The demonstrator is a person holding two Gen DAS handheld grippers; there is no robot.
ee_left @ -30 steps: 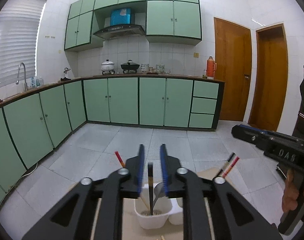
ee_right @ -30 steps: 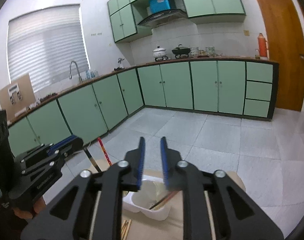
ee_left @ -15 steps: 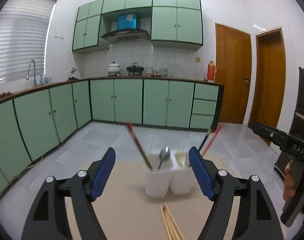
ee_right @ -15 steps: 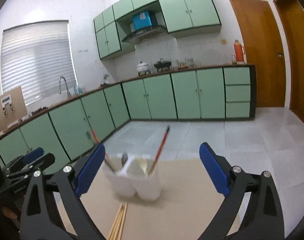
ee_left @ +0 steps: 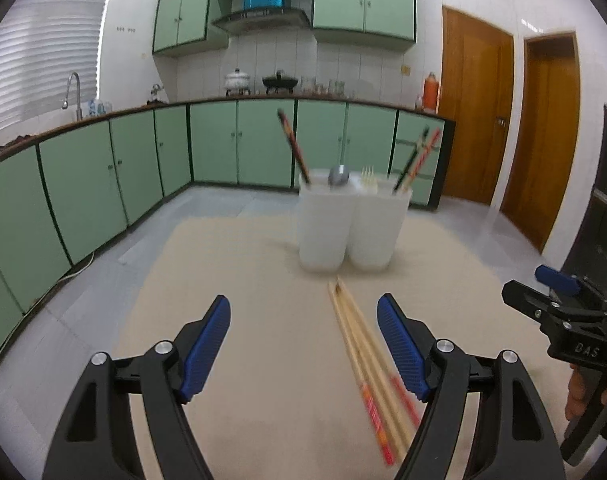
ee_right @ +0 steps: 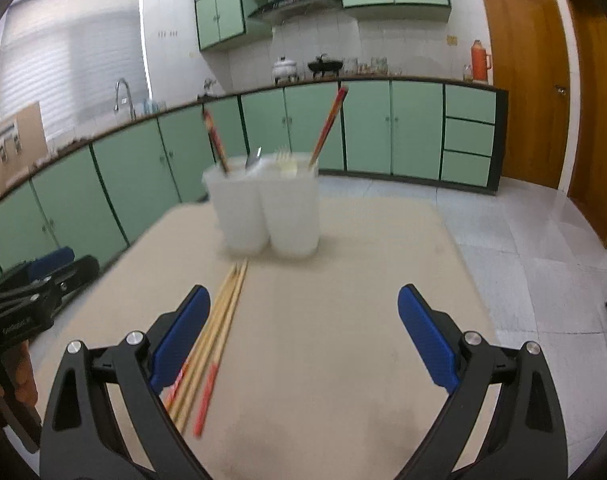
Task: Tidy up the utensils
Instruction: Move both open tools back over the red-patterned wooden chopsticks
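Note:
A white two-compartment utensil holder (ee_left: 349,224) stands on the beige table (ee_left: 243,280), also in the right wrist view (ee_right: 269,208). It holds red-and-black chopsticks (ee_left: 293,146), a spoon (ee_left: 338,176) and a fork (ee_left: 368,178). Several loose wooden chopsticks (ee_left: 363,356) lie on the table in front of it, also in the right wrist view (ee_right: 213,328). My left gripper (ee_left: 303,344) is open and empty, above the table just left of the loose chopsticks. My right gripper (ee_right: 303,336) is open and empty, to their right.
Green kitchen cabinets (ee_left: 231,148) line the walls beyond the table's edges. Wooden doors (ee_left: 475,120) stand at the right. The right gripper's body (ee_left: 571,324) shows at the right edge of the left wrist view.
Both grippers opened from shut and pulled back from over the holder toward the near table. The holder now stands farther off and the loose chopsticks have come into full view.

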